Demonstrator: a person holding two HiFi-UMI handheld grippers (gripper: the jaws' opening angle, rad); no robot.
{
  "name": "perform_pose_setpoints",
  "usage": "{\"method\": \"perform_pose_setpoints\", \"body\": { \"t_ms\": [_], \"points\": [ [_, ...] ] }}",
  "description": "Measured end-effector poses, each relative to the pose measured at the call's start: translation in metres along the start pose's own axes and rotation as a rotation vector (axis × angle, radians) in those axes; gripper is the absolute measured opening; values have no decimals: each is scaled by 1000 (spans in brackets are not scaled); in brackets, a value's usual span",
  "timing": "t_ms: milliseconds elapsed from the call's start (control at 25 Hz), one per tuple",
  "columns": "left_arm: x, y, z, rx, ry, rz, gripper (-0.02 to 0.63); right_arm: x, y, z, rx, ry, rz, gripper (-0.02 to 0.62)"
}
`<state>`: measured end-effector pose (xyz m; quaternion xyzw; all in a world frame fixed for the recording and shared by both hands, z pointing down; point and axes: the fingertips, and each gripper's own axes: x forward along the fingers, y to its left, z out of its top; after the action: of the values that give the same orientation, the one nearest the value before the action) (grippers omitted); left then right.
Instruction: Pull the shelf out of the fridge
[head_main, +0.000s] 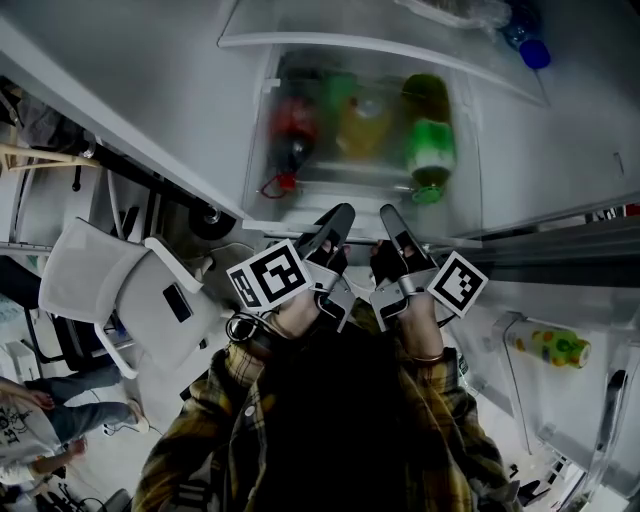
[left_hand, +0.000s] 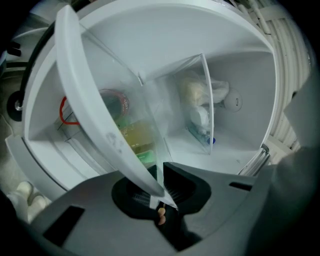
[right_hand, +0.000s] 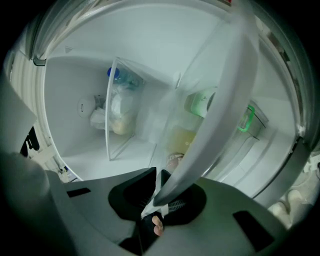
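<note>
Two claws grip the front edge of a clear shelf (head_main: 300, 200) at the open fridge (head_main: 180, 90), seen from above the person's plaid sleeves (head_main: 215, 400). The left claw (head_main: 336, 214) and the right claw (head_main: 393, 216) sit side by side near the middle of the shelf's white front rim, close together but apart.

In the left gripper view the rim (left_hand: 95, 115) runs slantwise into the left claw (left_hand: 160, 181), whose jaws are drawn narrow and pinch it. The right gripper view shows the same on its side: the rim (right_hand: 225, 100) ends between the narrow jaws of the right claw (right_hand: 157, 188).

The shelf lies in the fridge's lower part, its side edges close to the white walls. Through it show a red bottle (head_main: 290, 130), a yellow bottle (head_main: 365, 125) and a green bottle (head_main: 430, 140). Deeper in stands another clear pane (left_hand: 202, 100) with a pale bag (left_hand: 197, 92) by it.

The fridge door (head_main: 600, 400) hangs open at the right. A white chair (head_main: 110, 290) stands at the left, well apart from the shelf's front edge.
</note>
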<state>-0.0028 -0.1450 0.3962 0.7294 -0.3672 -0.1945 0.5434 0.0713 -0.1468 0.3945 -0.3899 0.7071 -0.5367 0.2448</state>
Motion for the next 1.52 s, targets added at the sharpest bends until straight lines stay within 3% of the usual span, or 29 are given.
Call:
{"method": "perform_pose_setpoints", "body": {
  "t_ms": [1520],
  "points": [
    [-23, -11, -21, 1, 11, -10, 51, -27, 8, -15, 11, -5, 1, 51]
  ]
}}
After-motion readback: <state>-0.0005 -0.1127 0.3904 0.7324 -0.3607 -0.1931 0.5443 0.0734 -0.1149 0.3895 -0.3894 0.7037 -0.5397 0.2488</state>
